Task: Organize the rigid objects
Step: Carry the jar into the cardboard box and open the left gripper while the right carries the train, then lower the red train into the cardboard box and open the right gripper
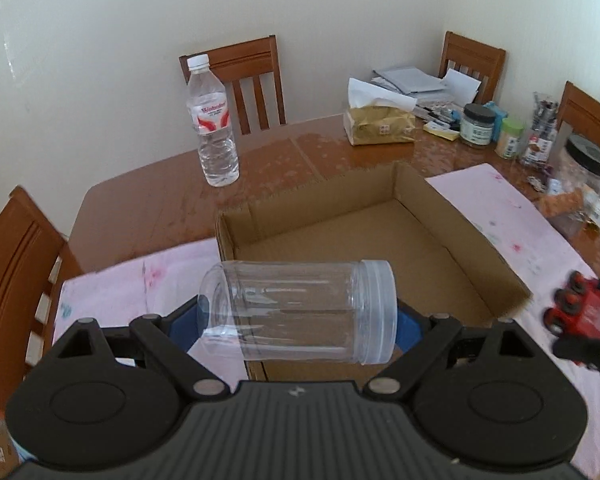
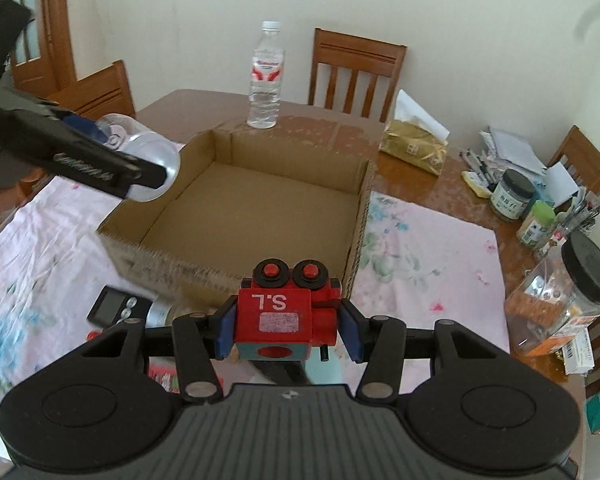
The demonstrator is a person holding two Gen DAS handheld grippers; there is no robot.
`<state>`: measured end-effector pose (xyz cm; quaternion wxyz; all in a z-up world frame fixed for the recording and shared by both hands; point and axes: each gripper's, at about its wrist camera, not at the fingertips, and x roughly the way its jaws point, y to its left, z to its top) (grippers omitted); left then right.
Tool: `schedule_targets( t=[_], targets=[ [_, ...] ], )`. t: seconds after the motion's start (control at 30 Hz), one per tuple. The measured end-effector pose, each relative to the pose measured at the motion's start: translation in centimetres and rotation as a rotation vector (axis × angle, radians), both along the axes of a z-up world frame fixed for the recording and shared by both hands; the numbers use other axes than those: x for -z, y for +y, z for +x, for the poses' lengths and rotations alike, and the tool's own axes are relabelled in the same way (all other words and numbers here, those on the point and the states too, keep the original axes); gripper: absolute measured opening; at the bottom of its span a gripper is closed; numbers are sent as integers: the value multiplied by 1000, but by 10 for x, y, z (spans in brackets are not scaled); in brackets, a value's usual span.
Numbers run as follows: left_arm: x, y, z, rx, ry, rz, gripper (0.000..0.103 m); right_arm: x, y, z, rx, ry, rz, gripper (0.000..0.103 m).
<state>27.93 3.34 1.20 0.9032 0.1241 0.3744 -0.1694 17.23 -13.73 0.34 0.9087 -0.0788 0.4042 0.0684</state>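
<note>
My left gripper [image 1: 298, 316] is shut on a clear plastic jar [image 1: 300, 310] lying sideways between its blue pads, held over the near left corner of an open cardboard box [image 1: 424, 184]. In the right wrist view the jar [image 2: 150, 152] hangs at the box's left wall [image 2: 148, 196]. My right gripper [image 2: 286, 326] is shut on a red toy train [image 2: 286, 312] marked "S.L", held above the cloth just in front of the box. The train also shows in the left wrist view [image 1: 580, 312], to the right of the box. The box holds nothing.
A pink floral cloth [image 2: 428, 248] covers the near table. A water bottle [image 2: 265, 76] stands behind the box. A tissue box [image 2: 414, 146], jars [image 2: 512, 196] and clutter crowd the right side. A small black device [image 2: 114, 306] lies front left. Wooden chairs [image 2: 356, 76] surround the table.
</note>
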Motion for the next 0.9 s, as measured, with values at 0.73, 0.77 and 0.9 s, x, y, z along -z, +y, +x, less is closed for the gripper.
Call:
schedule_targets(
  t=[0.73, 0.77, 0.9],
  targets=[
    [29, 9, 77, -48, -6, -42, 98, -2, -1, 61, 118, 51, -60, 56],
    [27, 13, 74, -52, -4, -52, 98, -2, 1, 65, 114, 53, -61, 56],
    [21, 33, 61, -78, -6, -87, 100, 0, 6, 86, 90, 57, -59, 56]
  ],
)
